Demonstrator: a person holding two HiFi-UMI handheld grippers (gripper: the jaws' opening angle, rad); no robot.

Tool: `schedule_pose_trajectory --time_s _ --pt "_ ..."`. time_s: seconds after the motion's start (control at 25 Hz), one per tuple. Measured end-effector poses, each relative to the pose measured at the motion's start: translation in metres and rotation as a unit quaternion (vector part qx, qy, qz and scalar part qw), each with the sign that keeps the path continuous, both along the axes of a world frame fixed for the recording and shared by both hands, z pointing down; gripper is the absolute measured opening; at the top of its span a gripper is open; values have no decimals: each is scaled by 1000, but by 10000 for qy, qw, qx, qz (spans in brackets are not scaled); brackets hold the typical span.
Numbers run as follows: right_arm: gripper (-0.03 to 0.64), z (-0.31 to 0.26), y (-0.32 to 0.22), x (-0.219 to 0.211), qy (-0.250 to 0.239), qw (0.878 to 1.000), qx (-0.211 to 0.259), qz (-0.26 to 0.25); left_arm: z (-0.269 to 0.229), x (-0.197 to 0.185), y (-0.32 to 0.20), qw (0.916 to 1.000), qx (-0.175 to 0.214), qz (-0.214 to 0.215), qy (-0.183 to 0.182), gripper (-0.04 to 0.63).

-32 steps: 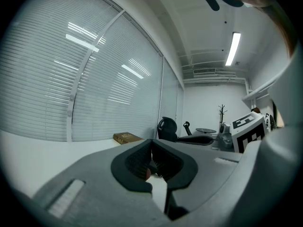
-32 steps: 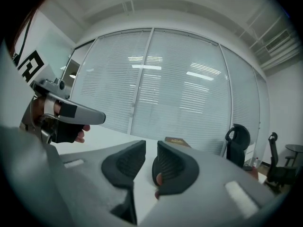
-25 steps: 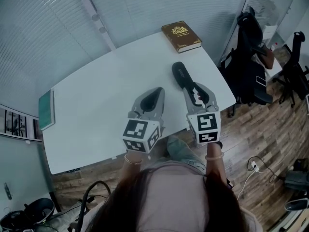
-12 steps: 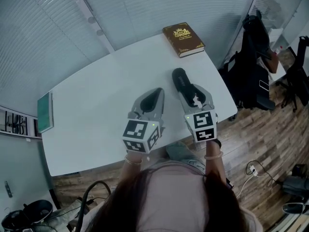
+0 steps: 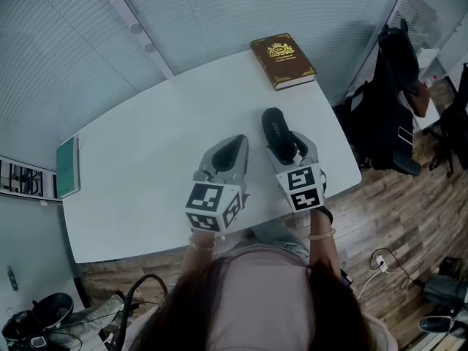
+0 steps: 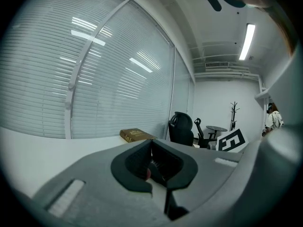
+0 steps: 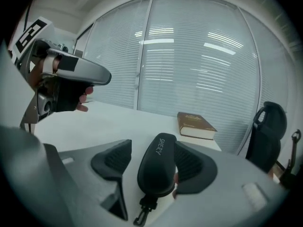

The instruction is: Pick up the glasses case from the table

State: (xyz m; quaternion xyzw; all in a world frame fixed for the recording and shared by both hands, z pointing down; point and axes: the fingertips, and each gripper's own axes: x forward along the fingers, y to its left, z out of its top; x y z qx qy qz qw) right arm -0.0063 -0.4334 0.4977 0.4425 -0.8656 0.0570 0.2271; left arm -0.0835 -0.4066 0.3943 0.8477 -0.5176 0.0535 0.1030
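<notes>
Left tongs (image 5: 234, 143) pressed together above the white worktop (image 5: 146, 152). Right tongs (image 5: 296, 148), spread and just opened wider, straddle the near end of the black oval hard-shell glasses case (image 5: 276, 129) lying flat on the worktop. Brown hardcover book (image 5: 283, 61) lies beyond.

The glasses case (image 7: 157, 167), lying between the just-opened jaws of the right gripper (image 7: 154, 165), looks like smooth matt black leatherette with pale printed lettering. Whether its small dark clip is metal or plastic I can't tell. The gripper's shell is matt grey plastic, and its pads (image 7: 112, 161) are dark, ribbed and rubbery. The left gripper (image 5: 230, 152) has the same grey plastic. Under both tools the table (image 5: 146, 159) is smooth white with a faint sheen. Beyond the right gripper's tips, the book (image 5: 283, 61) has a brown cover with gilt stamping.
</notes>
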Motion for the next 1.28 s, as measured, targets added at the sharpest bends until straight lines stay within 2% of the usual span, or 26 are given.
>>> schedule_pose_trajectory --time_s 0.36,0.72,1.0,1.28 --pt "311 40 -19 1 240 9987 -446 -71 14 -7 -21 9995 -170 -237 -84 11" --pt "360 61 -27 -3 116 9967 -799 -129 30 -13 -32 9985 -354 -408 -126 11" --pt "362 71 -31 0 322 9957 -855 -139 36 -12 -39 9981 -422 -438 -117 11" --pt "357 71 -30 3 286 9961 -822 -127 33 -13 -38 9982 -377 -459 -56 11"
